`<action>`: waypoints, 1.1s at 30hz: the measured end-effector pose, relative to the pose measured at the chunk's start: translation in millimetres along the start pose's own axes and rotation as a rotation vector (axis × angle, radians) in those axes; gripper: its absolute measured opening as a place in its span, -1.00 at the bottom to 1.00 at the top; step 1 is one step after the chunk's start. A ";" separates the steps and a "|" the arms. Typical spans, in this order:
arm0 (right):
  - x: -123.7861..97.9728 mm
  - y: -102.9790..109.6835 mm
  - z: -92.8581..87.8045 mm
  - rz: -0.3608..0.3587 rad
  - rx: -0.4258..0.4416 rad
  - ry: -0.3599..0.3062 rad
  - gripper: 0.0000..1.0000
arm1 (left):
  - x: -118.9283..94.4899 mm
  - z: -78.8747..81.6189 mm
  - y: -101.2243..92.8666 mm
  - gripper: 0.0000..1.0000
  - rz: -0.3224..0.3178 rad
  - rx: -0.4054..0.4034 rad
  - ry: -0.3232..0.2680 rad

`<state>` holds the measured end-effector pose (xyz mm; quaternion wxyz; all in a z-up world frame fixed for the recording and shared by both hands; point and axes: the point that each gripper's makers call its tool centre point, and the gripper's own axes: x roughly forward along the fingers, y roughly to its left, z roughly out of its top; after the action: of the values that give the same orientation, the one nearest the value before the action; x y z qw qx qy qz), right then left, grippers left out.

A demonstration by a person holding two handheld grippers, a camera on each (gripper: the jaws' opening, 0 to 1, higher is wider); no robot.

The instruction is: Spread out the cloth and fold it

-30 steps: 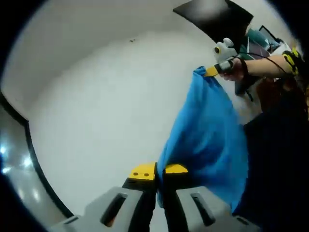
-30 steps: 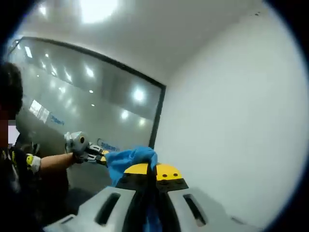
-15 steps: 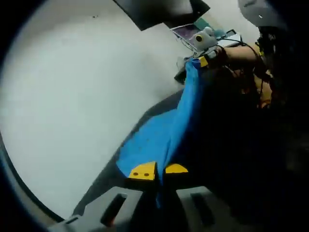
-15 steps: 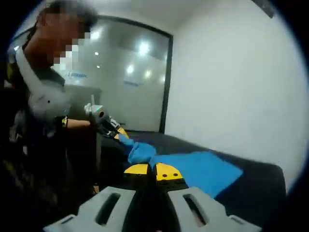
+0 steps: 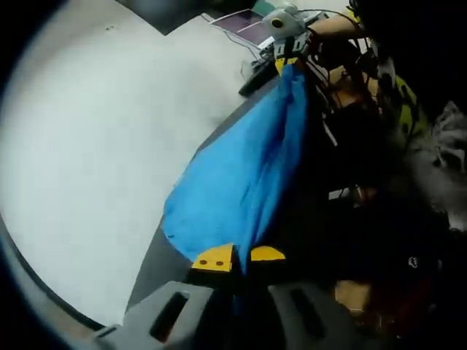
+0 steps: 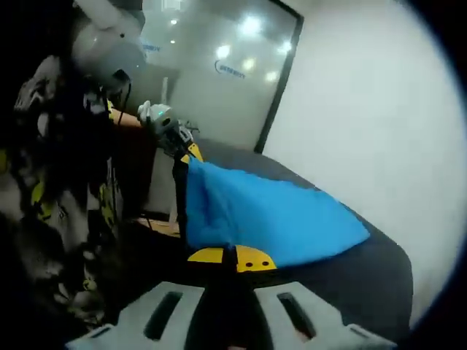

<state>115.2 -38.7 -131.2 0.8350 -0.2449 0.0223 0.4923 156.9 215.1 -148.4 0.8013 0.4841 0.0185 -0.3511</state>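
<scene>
Rising behind everything is a white wall point(image 5: 95, 146), with a glass partition point(image 6: 219, 80) at the room's far side. Dark table point(image 6: 350, 270) below it, near edge toward the person point(image 6: 66, 182). Blue cloth point(image 5: 233, 175) held stretched between both grippers along that near edge, its far part draped onto the table. Left gripper point(image 5: 239, 257): yellow tips pressed together, pinching one cloth corner. Right gripper point(image 6: 231, 258): tips likewise closed on the opposite corner. In the left gripper view the right gripper appears at the cloth's upper end.
</scene>
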 end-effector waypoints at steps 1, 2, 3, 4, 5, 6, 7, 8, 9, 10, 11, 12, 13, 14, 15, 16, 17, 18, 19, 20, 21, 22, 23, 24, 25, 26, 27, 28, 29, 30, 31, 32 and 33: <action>0.0 2.7 -1.0 0.002 -0.019 0.007 -0.88 | -0.8 -1.8 2.5 -0.94 0.010 -0.004 -0.001; 0.4 7.8 -2.2 0.011 -0.033 0.015 -0.81 | -1.5 -3.8 4.7 -0.92 0.018 -0.012 0.000; 0.2 10.3 -4.0 0.002 -0.078 0.023 -0.76 | -1.6 -5.1 6.4 -0.90 0.024 -0.029 -0.010; 0.5 11.6 -3.8 -0.001 -0.118 0.019 -0.72 | -1.8 -5.6 7.9 -0.88 0.031 -0.044 -0.022; 0.9 14.7 -4.5 -0.003 -0.140 0.020 -0.70 | -2.1 -6.1 9.3 -0.86 0.035 -0.044 -0.034; 1.4 19.1 -6.6 0.004 -0.141 0.027 -0.67 | -2.0 -7.7 9.8 -0.86 0.036 -0.040 -0.039; 1.8 23.1 -7.5 0.012 -0.146 0.033 -0.62 | -2.2 -8.5 10.1 -0.86 0.034 -0.038 -0.050; 3.0 27.4 -7.4 0.018 -0.166 0.032 -0.58 | -2.9 -6.1 9.4 -0.86 0.026 -0.028 -0.085; 3.3 28.1 -7.1 0.011 -0.178 0.035 -0.59 | -3.5 -5.4 9.4 -0.86 0.027 -0.010 -0.104; 4.8 29.0 -5.7 0.008 -0.187 0.036 -0.60 | -3.8 -3.8 9.9 -0.86 0.029 0.032 -0.119; 6.3 28.0 -2.5 -0.003 -0.205 0.023 -0.61 | -4.2 -4.1 9.5 -0.85 0.024 0.062 -0.132; 8.4 27.8 -0.2 -0.002 -0.222 0.017 -0.63 | -4.1 -3.6 8.0 -0.85 0.017 0.063 -0.151; 8.7 27.0 -1.1 0.002 -0.218 0.022 -0.64 | -4.8 -4.7 8.8 -0.85 0.013 0.057 -0.161; 10.1 26.7 -2.0 0.006 -0.218 0.026 -0.69 | -4.9 -4.5 8.1 -0.85 -0.003 0.037 -0.176; 8.5 25.2 -5.2 0.008 -0.216 0.028 -0.78 | -5.3 -5.0 7.5 -0.86 -0.014 0.010 -0.187; 8.9 23.2 -7.1 0.005 -0.207 0.033 -0.87 | -5.3 -5.4 6.4 -0.87 -0.034 0.007 -0.191; 9.0 21.3 -7.0 0.003 -0.186 0.026 -0.93 | -4.7 -6.0 5.9 -0.93 -0.045 -0.007 -0.190; 8.1 20.5 -2.9 0.004 -0.157 -0.002 -0.94 | -3.9 -7.9 3.9 -0.99 -0.063 -0.028 -0.174; 5.8 18.1 0.7 0.000 -0.126 -0.023 -0.95 | -3.4 -11.7 1.2 -0.99 -0.086 -0.060 -0.138; 2.3 14.8 4.1 -0.005 -0.117 -0.031 -0.95 | -3.9 -8.4 4.4 -1.00 -0.083 -0.065 -0.135; -2.0 9.7 11.1 -0.024 -0.110 -0.054 -0.96 | -6.3 -4.5 7.3 -1.00 -0.080 -0.060 -0.142; -4.9 6.5 17.0 -0.035 -0.108 -0.075 -0.96 | -8.6 -1.4 9.7 -1.00 -0.075 -0.059 -0.148; -10.0 2.0 24.0 -0.051 -0.107 -0.092 -0.96 | -12.1 5.0 17.4 -1.00 -0.056 -0.062 -0.159; -16.3 -5.1 34.1 -0.078 -0.110 -0.114 -0.96 | -15.9 12.8 26.5 -1.00 -0.033 -0.086 -0.171; -20.4 -10.0 40.6 -0.094 -0.116 -0.124 -0.96 | -20.0 21.7 34.6 -1.00 -0.016 -0.117 -0.192; -24.3 -14.8 46.8 -0.114 -0.127 -0.127 -0.97 | -26.1 36.5 47.3 -1.00 0.015 -0.149 -0.241; -28.1 -20.6 54.2 -0.140 -0.149 -0.137 -0.97 | -29.8 45.1 55.2 -1.00 0.031 -0.175 -0.273; -31.9 -23.9 61.1 -0.156 -0.166 -0.144 -0.97 | -31.6 49.3 60.2 -1.00 0.039 -0.187 -0.285; -35.0 -25.1 68.3 -0.163 -0.184 -0.152 -0.97 | -34.2 53.3 70.0 -1.00 0.067 -0.202 -0.285; -38.7 -26.2 75.4 -0.171 -0.206 -0.160 -0.97 | -36.2 56.8 74.8 -1.00 0.085 -0.185 -0.284; -45.0 -27.4 80.9 -0.181 -0.231 -0.167 -0.97 | -38.8 60.4 79.2 -1.00 0.103 -0.180 -0.286; -50.2 -27.0 87.1 -0.186 -0.265 -0.168 -0.97 | -41.9 64.2 80.5 -1.00 0.106 -0.181 -0.284; -55.0 -24.7 94.0 -0.185 -0.293 -0.176 -0.97 | -46.6 69.7 81.6 -1.00 0.111 -0.181 -0.292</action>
<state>88.3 -52.7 -23.6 0.8308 -0.3209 -0.1453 0.4309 147.5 208.7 -32.0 0.8538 0.3543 -0.0930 -0.3699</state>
